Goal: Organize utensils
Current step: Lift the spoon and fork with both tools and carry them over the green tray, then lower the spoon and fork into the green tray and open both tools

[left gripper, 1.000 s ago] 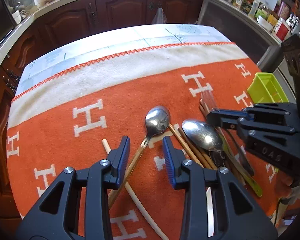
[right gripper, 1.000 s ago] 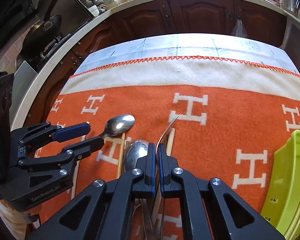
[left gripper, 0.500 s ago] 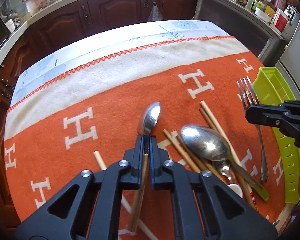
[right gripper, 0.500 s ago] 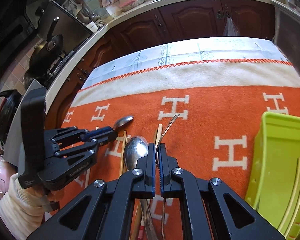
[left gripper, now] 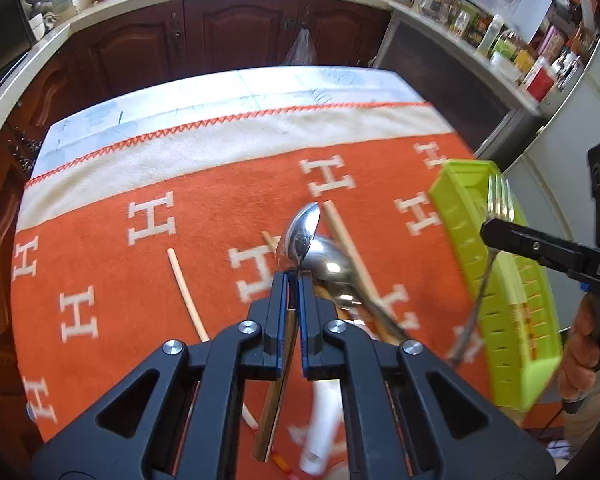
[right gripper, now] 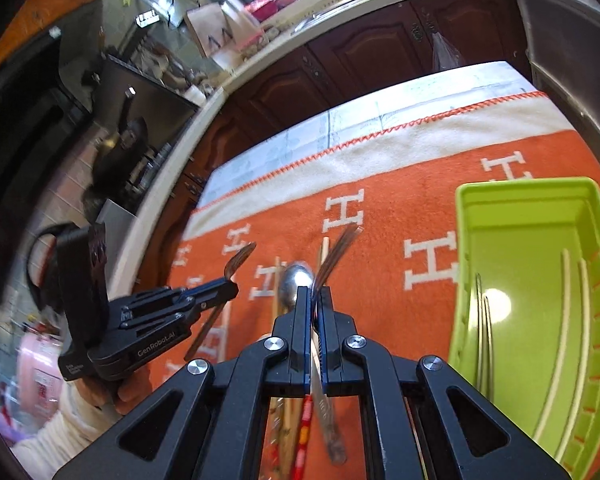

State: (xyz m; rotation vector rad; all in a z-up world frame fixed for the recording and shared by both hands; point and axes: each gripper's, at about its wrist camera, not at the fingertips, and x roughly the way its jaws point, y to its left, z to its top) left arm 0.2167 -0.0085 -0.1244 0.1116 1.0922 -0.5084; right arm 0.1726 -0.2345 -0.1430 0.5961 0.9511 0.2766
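Left wrist view: the left tongs (left gripper: 293, 280) are clamped on a spoon (left gripper: 298, 236) with a wooden handle, lifted above the orange blanket (left gripper: 100, 248).
Spoon look: shiny bowl points up and away; the brown handle hangs down between the black arms.
Right wrist view: the right tongs (right gripper: 315, 300) are clamped on a fork (right gripper: 336, 252), held up beside the green tray (right gripper: 528, 204).
Fork look: silver, prongs up and tilted right, blurry.
Hands: a hand (left gripper: 580, 352) grips the right tool's handle; the other hand (right gripper: 100, 396), in a white sleeve, grips the left tool.
Writing: "GenRobot.AI" on the left tool; big white "H" letters on the blanket.
Surface: another big spoon (left gripper: 328, 264), chopsticks (left gripper: 186, 292) and more utensils lie on the blanket.
Tray: it holds pale chopsticks (right gripper: 560, 340) and thin metal utensils (right gripper: 482, 332).
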